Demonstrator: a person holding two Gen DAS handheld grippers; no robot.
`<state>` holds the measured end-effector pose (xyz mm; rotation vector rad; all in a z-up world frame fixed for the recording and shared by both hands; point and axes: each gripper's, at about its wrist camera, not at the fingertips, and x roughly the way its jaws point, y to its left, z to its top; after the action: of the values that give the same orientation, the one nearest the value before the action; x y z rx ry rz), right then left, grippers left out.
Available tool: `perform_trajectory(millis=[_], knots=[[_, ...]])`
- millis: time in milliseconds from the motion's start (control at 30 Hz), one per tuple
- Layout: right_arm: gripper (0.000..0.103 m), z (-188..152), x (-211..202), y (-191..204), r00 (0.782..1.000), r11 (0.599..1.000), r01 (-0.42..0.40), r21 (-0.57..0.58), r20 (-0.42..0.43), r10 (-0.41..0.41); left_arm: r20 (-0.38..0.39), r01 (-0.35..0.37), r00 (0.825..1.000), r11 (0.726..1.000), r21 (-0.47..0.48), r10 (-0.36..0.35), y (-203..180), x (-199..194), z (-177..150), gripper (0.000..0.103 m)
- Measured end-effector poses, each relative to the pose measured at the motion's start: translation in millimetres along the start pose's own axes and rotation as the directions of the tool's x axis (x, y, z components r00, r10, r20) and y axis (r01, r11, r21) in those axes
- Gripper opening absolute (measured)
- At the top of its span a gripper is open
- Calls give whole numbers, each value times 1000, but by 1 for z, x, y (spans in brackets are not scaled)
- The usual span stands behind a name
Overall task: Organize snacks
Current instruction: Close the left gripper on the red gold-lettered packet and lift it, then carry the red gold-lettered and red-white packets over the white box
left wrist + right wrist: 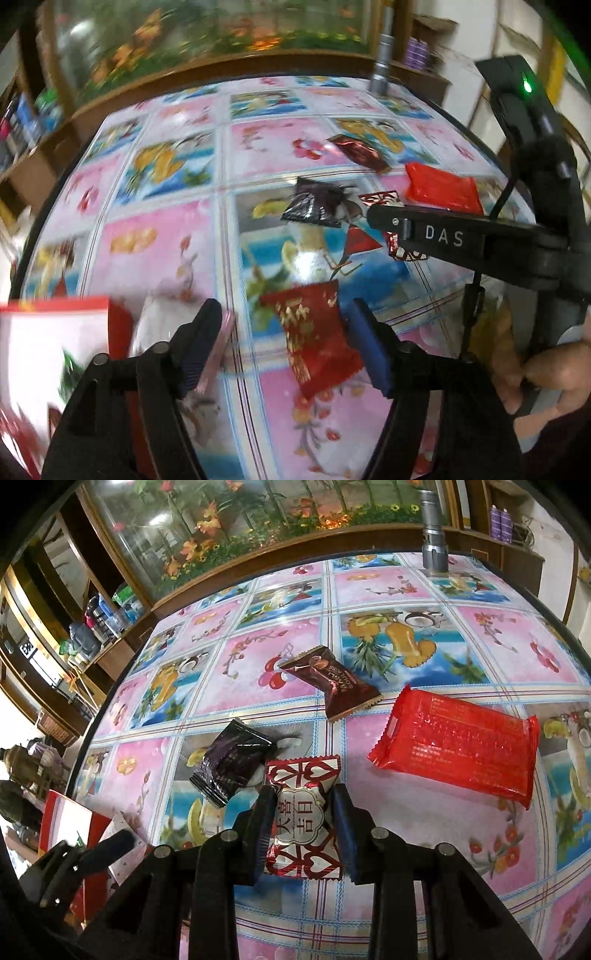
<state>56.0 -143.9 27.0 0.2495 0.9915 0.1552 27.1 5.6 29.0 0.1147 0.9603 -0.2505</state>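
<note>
My left gripper is open over the flowered tablecloth. A red snack packet with gold lettering lies between its fingers, close to the right pad and well apart from the left one. My right gripper is shut on a white and red candy with heart patterns, gripping its middle. The left wrist view shows that gripper coming in from the right. Ahead of it lie a dark purple packet, a brown chocolate packet and a large red packet.
A red and white box stands at the table's left edge, also seen as the box in the right wrist view. A silver cylinder stands at the far edge. A wooden cabinet with flowered glass lies behind. A hand holds the right gripper's handle.
</note>
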Motion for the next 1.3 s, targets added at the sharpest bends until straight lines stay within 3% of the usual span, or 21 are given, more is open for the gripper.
perform_trajectory(millis=[100,300,367,433,633,900,1067,1167,1233,1300], knots=[[34,0,0,1,1000,1000,2,-2,1,-2,-30,-50,998,998,-27,49,-4,6,-5,71],[34,0,0,1,1000,1000,6,-6,2,-6,-35,-55,998,997,-60,53,-4,16,-9,70],[34,0,0,1,1000,1000,9,-8,3,-9,-9,-47,999,998,-42,47,-5,15,-10,61],[34,0,0,1,1000,1000,14,-14,4,-14,5,-27,1000,999,-30,27,-6,13,-10,43],[28,-3,0,8,998,997,63,-53,23,-62,29,24,999,998,-57,-23,1,6,-11,33],[26,-3,-1,2,999,999,34,-14,32,-33,34,26,999,998,-64,-24,11,-1,-18,32],[26,-4,-1,4,998,999,42,-19,38,-41,-8,-26,1000,998,-56,26,8,8,-15,42],[27,-4,-1,3,999,999,37,-13,38,-36,25,-43,999,998,-36,43,5,10,-16,43],[27,-3,-1,3,999,999,35,-12,37,-35,41,-36,998,999,-37,38,5,10,-16,33],[26,-3,-1,3,999,999,34,-10,35,-33,45,-38,998,999,-23,39,3,10,-16,30]])
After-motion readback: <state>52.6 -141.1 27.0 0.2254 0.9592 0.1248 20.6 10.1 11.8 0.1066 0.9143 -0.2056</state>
